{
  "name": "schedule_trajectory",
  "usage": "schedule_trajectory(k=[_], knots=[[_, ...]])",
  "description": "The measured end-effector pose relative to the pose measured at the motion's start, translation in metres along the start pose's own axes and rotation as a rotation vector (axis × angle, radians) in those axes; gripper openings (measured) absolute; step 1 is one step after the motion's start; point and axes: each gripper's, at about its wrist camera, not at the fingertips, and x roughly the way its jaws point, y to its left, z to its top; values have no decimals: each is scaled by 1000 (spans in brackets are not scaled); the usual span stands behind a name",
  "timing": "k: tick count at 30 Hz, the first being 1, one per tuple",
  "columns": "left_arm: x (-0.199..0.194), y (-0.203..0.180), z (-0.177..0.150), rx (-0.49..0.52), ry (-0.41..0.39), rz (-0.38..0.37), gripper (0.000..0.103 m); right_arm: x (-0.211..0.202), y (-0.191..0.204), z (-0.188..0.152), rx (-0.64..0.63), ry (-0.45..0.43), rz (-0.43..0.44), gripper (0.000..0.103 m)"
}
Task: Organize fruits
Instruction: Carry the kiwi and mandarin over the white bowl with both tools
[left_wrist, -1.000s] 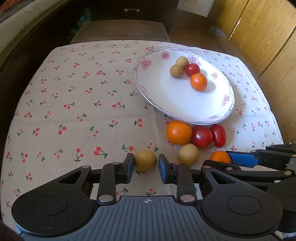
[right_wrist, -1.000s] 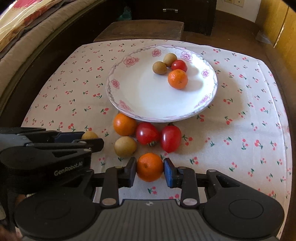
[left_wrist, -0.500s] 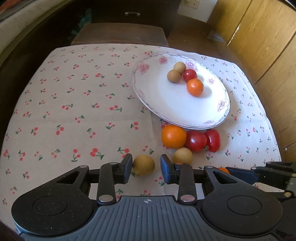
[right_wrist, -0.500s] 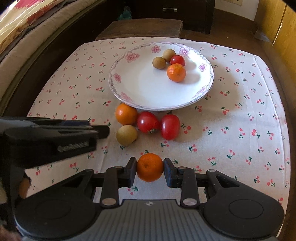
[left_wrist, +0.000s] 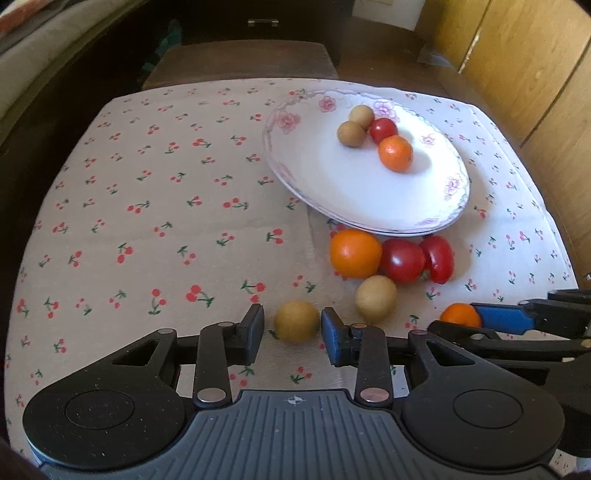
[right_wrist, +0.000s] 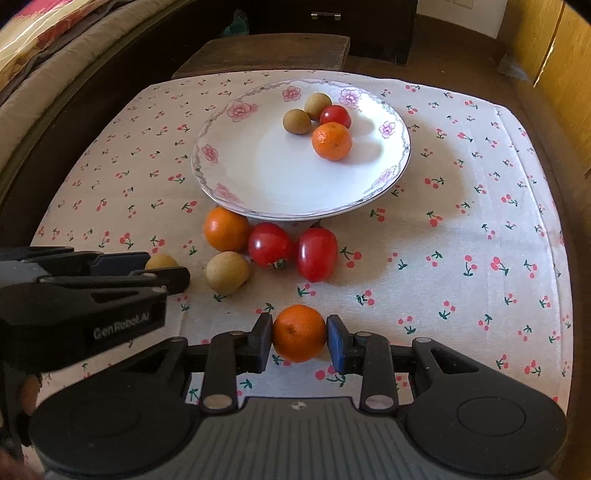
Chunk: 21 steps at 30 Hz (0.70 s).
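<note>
A small brown fruit (left_wrist: 297, 321) lies on the cherry-print cloth between the pads of my left gripper (left_wrist: 292, 328). The jaws stand slightly apart, and a gap shows on the fruit's left side. My right gripper (right_wrist: 299, 336) is shut on a small orange (right_wrist: 299, 332), held just over the cloth near its front edge. The white flowered plate (right_wrist: 258, 177) carries two brown fruits, a red tomato (right_wrist: 335, 116) and an orange (right_wrist: 331, 141). In the right wrist view my left gripper (right_wrist: 164, 267) sits at the left, with the brown fruit (right_wrist: 160, 262) partly hidden by it.
In front of the plate lie an orange (right_wrist: 226, 229), two red tomatoes (right_wrist: 269, 243) and another brown fruit (right_wrist: 227, 272), close together. A dark wooden stool (right_wrist: 266, 51) stands behind the table. Wooden cabinets (left_wrist: 535, 74) line the right side.
The left jaws have parted slightly from the brown fruit, which stays on the cloth between them. The right gripper keeps its hold on the orange and has hardly moved.
</note>
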Motion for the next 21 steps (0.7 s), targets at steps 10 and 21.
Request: schedule_trajectory(k=[10,21], knots=[[-1,1,7,-29,-4,-30,41,-4,-5,0,11,-9,12,33],[4,-5,4,19,-5,16,37,1,-3,-1,1,7,8,33]])
